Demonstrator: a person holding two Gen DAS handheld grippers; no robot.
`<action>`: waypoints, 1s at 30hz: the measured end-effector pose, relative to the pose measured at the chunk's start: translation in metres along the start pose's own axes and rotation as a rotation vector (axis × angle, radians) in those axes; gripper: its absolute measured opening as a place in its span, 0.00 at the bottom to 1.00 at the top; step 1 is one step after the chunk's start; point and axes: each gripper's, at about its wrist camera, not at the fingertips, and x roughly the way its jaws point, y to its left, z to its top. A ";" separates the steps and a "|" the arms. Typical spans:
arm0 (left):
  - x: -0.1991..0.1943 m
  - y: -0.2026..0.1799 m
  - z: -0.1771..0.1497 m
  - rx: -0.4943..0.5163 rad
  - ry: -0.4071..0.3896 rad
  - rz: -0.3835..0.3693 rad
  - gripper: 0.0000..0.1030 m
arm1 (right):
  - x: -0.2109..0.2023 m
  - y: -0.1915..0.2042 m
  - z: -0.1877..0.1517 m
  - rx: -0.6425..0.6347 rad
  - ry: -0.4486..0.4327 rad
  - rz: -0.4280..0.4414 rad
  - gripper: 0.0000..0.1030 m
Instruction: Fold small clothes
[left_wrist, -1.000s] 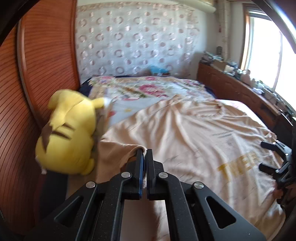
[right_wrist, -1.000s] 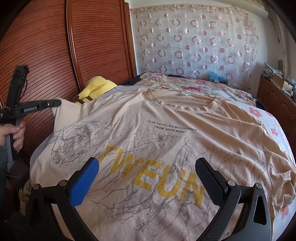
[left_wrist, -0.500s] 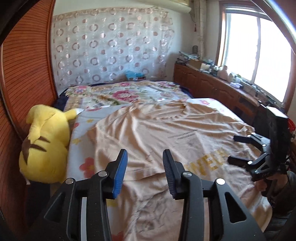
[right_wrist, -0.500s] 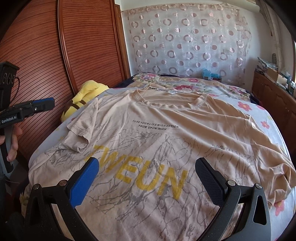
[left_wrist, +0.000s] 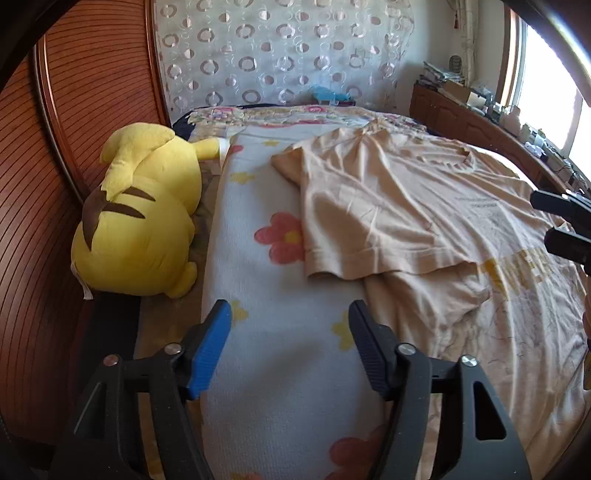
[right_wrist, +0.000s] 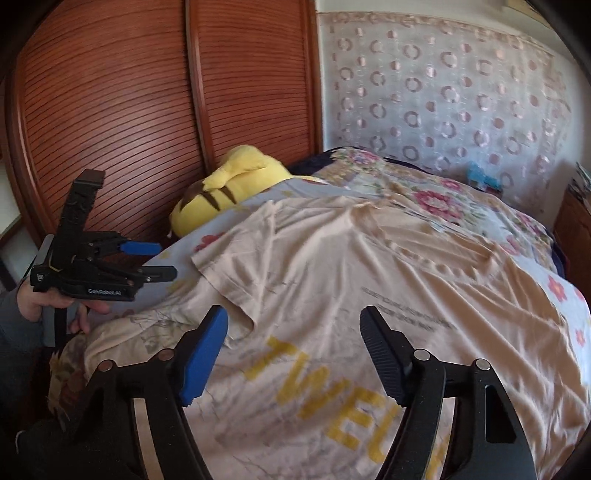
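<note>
A peach T-shirt (left_wrist: 406, 206) (right_wrist: 369, 295) with yellow letters lies spread face up on the bed. Its left sleeve (left_wrist: 354, 254) lies flat, folded slightly onto the body. My left gripper (left_wrist: 290, 332) hovers over the bare blanket just left of the shirt's side; its jaws are opening and nothing is between them. It also shows in the right wrist view, where the left gripper (right_wrist: 159, 258) is held by a hand. My right gripper (right_wrist: 293, 339) hangs above the shirt's lettered chest; its jaws are closing with no cloth between them. Its fingers (left_wrist: 565, 221) poke in at the right edge of the left wrist view.
A yellow plush toy (left_wrist: 140, 221) lies at the bed's left edge against the slatted wooden wardrobe (right_wrist: 129, 110). The flowered blanket (left_wrist: 266, 258) covers the bed. A wooden counter with clutter (left_wrist: 491, 122) runs under the window at the right. A curtain hangs behind the bed.
My left gripper let go of the shirt's left sleeve, opened and dropped toward the blanket. The sleeve now lies flat. My right gripper moved closer over the lettering and its jaws narrowed.
</note>
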 end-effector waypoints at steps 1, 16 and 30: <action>0.004 0.000 -0.001 0.003 0.015 0.003 0.70 | 0.007 0.004 0.004 -0.015 0.012 0.013 0.68; 0.008 0.007 -0.005 -0.004 -0.001 -0.011 0.78 | 0.105 0.030 0.041 -0.169 0.216 0.148 0.48; 0.007 0.005 -0.006 -0.004 -0.004 -0.014 0.79 | 0.150 0.056 0.051 -0.208 0.208 0.127 0.05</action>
